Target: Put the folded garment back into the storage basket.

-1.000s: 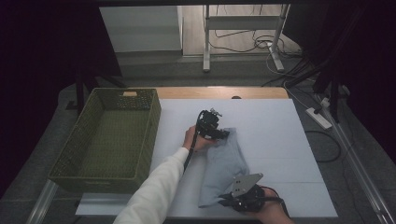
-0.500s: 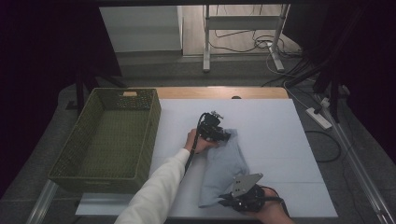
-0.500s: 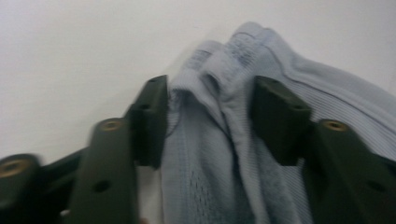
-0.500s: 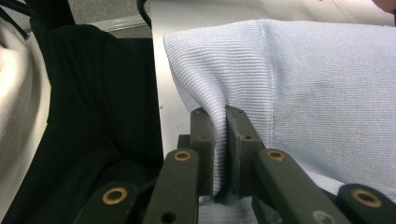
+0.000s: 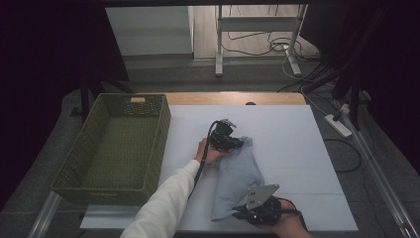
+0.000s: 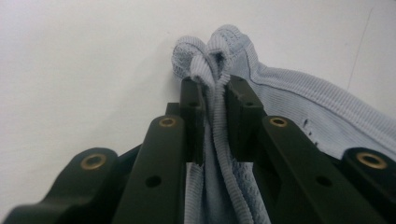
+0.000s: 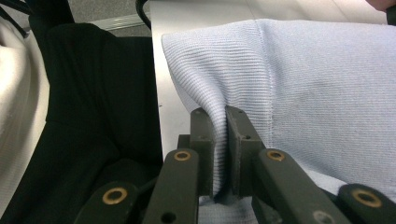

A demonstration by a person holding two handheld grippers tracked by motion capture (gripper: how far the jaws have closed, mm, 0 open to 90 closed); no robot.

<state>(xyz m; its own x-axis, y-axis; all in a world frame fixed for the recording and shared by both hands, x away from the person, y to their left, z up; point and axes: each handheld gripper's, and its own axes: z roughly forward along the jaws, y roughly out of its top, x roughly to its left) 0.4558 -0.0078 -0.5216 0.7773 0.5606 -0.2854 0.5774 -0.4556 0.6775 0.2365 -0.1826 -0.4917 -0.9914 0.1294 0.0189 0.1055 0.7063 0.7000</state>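
A light blue ribbed garment (image 5: 237,178) lies folded on the white table (image 5: 292,144), running from the middle toward the near edge. My left gripper (image 5: 237,143) sits at its far end; its jaws have just been closing and now pinch a bunched hem of the garment (image 6: 212,60) between the pads. My right gripper (image 5: 236,212) is at the near end by the table's front edge, shut on a fold of the same garment (image 7: 299,70).
An olive woven basket (image 5: 89,171) stands at the left of the table, with nothing in it. A dark cloth (image 7: 93,116) hangs below the table's front edge beside the right gripper. Cables and a power strip (image 5: 337,124) lie on the floor behind and to the right.
The left gripper's jaws have closed onto the far end of the garment, bunching it a little. Both hands have stayed where they were.
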